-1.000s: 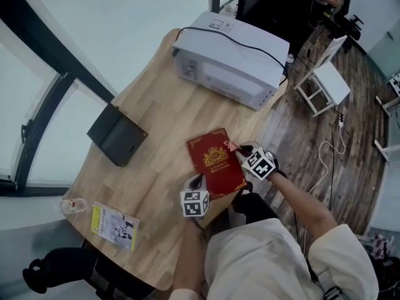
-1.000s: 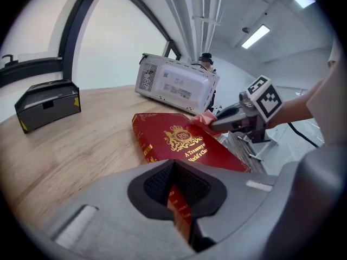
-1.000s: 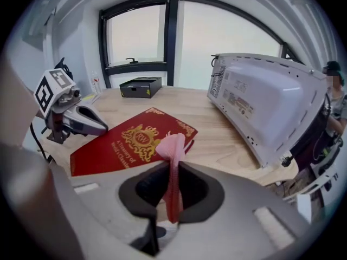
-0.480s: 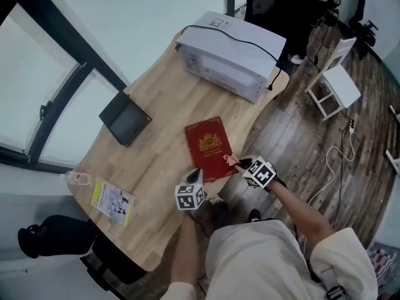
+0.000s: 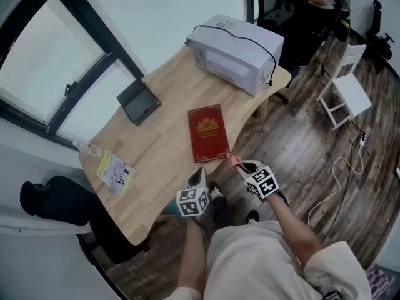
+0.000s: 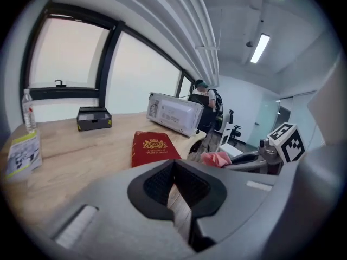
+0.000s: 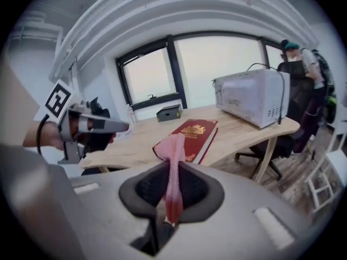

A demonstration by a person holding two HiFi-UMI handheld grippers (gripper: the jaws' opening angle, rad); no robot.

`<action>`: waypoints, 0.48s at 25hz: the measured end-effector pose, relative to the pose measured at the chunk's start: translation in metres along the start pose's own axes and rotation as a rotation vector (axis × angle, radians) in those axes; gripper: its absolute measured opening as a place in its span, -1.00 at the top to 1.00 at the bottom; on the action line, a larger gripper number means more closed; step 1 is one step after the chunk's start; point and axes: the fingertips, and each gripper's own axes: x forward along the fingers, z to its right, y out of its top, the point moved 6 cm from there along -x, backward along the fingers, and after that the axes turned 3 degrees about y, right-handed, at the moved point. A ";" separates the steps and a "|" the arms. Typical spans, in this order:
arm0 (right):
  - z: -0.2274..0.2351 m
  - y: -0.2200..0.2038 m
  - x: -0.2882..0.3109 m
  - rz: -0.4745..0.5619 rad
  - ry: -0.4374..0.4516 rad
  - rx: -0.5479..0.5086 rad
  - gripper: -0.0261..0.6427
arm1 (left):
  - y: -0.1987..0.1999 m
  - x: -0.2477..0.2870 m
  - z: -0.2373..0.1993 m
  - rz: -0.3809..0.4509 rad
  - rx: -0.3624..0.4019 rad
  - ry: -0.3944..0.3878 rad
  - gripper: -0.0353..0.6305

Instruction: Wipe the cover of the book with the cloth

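The dark red book (image 5: 208, 133) with a gold crest lies closed on the wooden table (image 5: 162, 161), near its front edge. My right gripper (image 5: 239, 165) is shut on the pink cloth (image 5: 234, 161), just off the book's near right corner and beyond the table edge. In the right gripper view the cloth (image 7: 174, 161) stands in a strip between the jaws, with the book (image 7: 190, 137) ahead. My left gripper (image 5: 199, 175) is shut and holds nothing, over the table edge short of the book (image 6: 154, 148). The two grippers are side by side.
A white microwave (image 5: 234, 52) stands at the table's far end, a small black box (image 5: 139, 102) at the window side. A water bottle (image 5: 87, 147) and a yellow booklet (image 5: 115, 172) lie at the left end. A white stool (image 5: 347, 95) and office chairs stand on the floor.
Both grippers have drawn back from the book toward me. The cloth has come off the cover and now hangs past the table edge. The head camera has moved up and back.
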 end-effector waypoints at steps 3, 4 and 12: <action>-0.007 -0.003 -0.033 0.135 -0.072 0.079 0.80 | -0.011 -0.036 0.029 0.058 -0.047 0.063 0.87; -0.011 -0.007 -0.043 0.173 -0.091 0.100 0.80 | -0.015 -0.048 0.040 0.074 -0.043 0.078 0.87; -0.044 -0.042 -0.090 0.239 -0.137 0.087 0.81 | -0.031 -0.091 0.083 0.143 -0.012 0.128 0.87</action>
